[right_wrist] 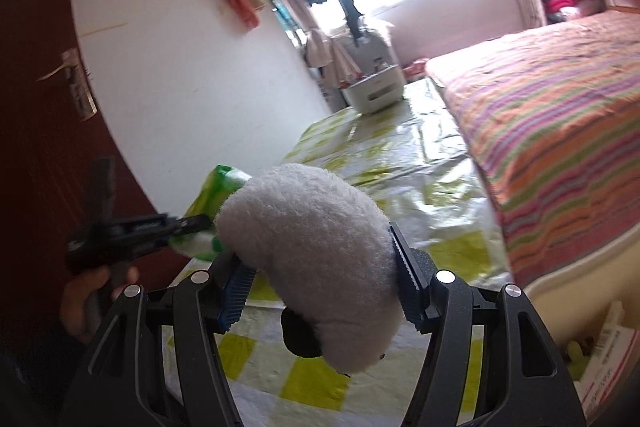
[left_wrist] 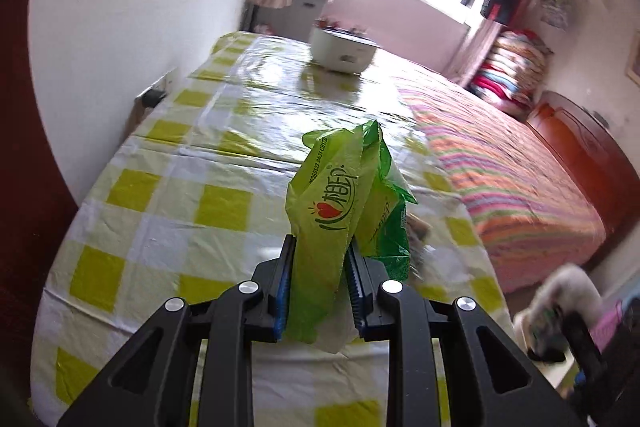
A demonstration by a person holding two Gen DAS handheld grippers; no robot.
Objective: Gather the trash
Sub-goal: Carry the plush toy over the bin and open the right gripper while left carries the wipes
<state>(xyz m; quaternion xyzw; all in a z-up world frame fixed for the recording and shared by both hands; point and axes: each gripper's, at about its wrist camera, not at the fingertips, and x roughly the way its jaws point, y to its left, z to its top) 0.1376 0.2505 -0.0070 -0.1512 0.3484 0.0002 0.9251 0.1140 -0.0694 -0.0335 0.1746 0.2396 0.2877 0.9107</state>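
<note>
left gripper [left_wrist: 320,279]: clamped on green wrapper [left_wrist: 336,203], held above checked tablecloth [left_wrist: 168,211]
right gripper [right_wrist: 320,275]: clamped on white plush toy [right_wrist: 312,247]

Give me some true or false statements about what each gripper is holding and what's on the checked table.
1. The left gripper is shut on a green plastic wrapper. True.
2. The right gripper is open and empty. False: it is shut on a white fluffy plush toy.
3. A white box-shaped appliance sits at the far end of the yellow-and-white checked tablecloth. True.
4. The striped bedspread is plain blue. False: it has orange, pink and green stripes.
</note>
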